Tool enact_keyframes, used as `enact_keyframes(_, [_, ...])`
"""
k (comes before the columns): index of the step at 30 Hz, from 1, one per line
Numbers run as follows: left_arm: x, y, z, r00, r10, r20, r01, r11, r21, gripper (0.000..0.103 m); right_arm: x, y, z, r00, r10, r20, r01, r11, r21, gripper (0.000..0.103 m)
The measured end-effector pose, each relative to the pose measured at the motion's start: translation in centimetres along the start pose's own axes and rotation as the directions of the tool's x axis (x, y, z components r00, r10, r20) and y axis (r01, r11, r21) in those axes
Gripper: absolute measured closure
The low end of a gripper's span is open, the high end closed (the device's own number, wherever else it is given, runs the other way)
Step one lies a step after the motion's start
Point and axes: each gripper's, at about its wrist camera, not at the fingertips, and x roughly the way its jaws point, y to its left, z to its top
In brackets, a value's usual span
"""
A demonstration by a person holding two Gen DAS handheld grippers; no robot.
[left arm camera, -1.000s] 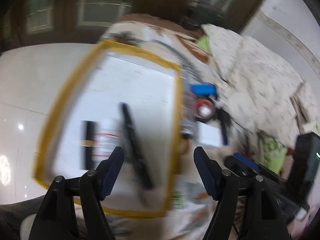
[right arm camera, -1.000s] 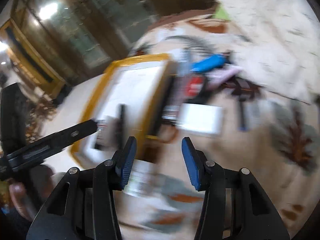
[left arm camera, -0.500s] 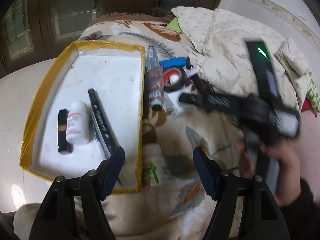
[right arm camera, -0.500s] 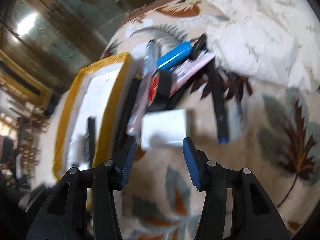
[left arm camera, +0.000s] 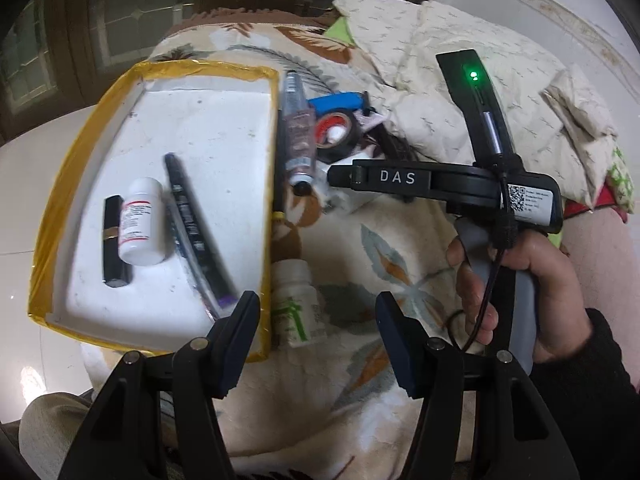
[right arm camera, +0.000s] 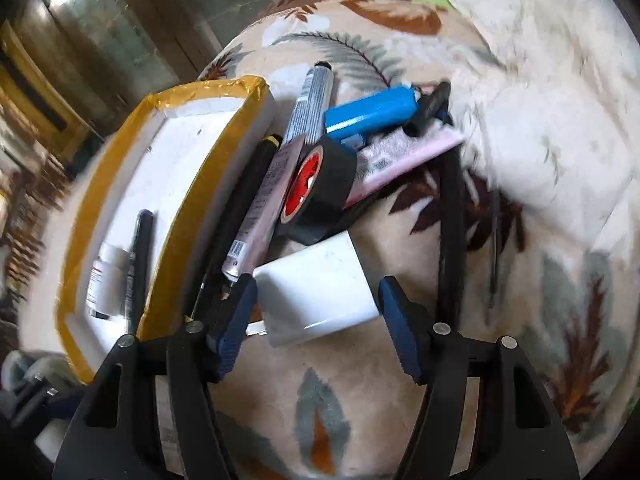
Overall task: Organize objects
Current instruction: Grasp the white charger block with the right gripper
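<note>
Bedspread (left arm camera: 400, 264): we see a cream cover printed with leaves.
Quilt (left arm camera: 480, 92): pale, crumpled, at the far side.
Floor (left arm camera: 24, 184): we note glossy white tiles.

On my right gripper (left arm camera: 340, 178), seen from the left wrist camera, the black arm bears the white capitals "DAS". A white sticker (left arm camera: 530, 200) on the same tool's body carries a QR code and several lines of small print; I cannot read them. The white bottle with red label (left arm camera: 140, 220) in the tray has printed lines, too small to make out. The white bottle with green markings (left arm camera: 298, 304) beside the tray shows no legible word. From the right wrist camera, a barcode (right arm camera: 237, 249) stands on the pale tube (right arm camera: 266, 196); its digits are unreadable.
</note>
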Motion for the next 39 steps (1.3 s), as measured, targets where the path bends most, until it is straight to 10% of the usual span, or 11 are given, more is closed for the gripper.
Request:
enact_keyframes(19, [5.9,-0.3,0.7,0.965,-0.017,-0.26,-0.001,0.998,-0.069,0.057,-4.3,-2.8,-5.5,0.998,0.051,0.031,-0.055,0.989,0.137,0.057])
enact_keyframes(39, [6.4,0.5,2.3,0.987,-0.047,-0.154,0.033,0.995,-0.091,0.066,-2.6,-1.8,-4.3,0.999,-0.007,-0.053,0.012,0.996,0.092,0.046])
